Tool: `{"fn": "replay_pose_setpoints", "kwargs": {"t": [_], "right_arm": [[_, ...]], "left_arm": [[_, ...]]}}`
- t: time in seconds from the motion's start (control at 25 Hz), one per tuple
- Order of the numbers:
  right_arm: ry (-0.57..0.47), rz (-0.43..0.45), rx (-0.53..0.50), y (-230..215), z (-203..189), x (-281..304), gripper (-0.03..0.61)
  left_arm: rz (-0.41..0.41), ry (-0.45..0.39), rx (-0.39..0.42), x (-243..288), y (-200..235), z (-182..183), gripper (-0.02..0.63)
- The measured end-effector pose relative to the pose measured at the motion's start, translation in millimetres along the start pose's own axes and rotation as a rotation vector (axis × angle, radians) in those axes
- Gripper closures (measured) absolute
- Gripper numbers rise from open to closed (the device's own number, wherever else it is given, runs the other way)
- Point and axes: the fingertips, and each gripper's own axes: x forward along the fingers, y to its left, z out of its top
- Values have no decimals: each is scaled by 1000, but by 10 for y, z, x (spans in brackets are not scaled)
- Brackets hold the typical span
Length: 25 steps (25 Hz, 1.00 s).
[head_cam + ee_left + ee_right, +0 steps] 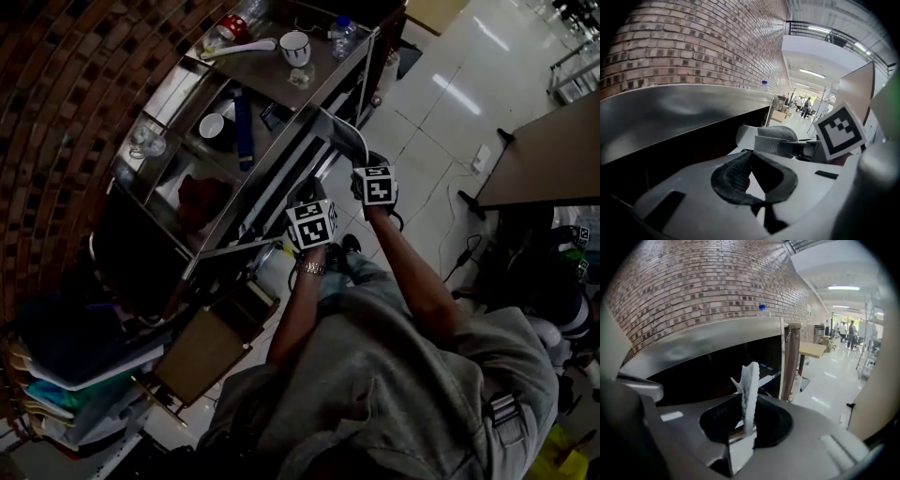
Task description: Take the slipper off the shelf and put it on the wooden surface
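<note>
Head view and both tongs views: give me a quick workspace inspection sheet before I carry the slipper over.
surface: grey metal shelf rack, stocked; brown tabletop at right.
job's things: grey mesh slipper at the shelf's front edge.
clutter: white mug, clear bottle, white bowl on the shelves.
grippers: right tongs shut on the slipper; left tongs shut, nothing between.
cables: dark cable on the floor.
surroundings: brick wall, pale tiled floor.
</note>
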Motion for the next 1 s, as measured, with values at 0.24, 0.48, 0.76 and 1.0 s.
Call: {"fn": "replay_pose_setpoints", "kwargs": {"t": [0.24, 0.48, 0.76, 1.0], "right_arm": [[-34, 21, 45, -50, -180, -783, 522], [-80, 79, 69, -110, -592, -1585, 521], [-101, 220, 80, 183, -1351, -2528, 520], [-23, 383, -10, 987, -1926, -2995, 520]], "left_arm": [[-67, -6, 14, -153, -510, -181, 609], [-37, -41, 59, -730, -935, -459, 609], [71, -28, 31, -1768, -1316, -1498, 609], [187, -55, -68, -2603, -1015, -1876, 609]]}}
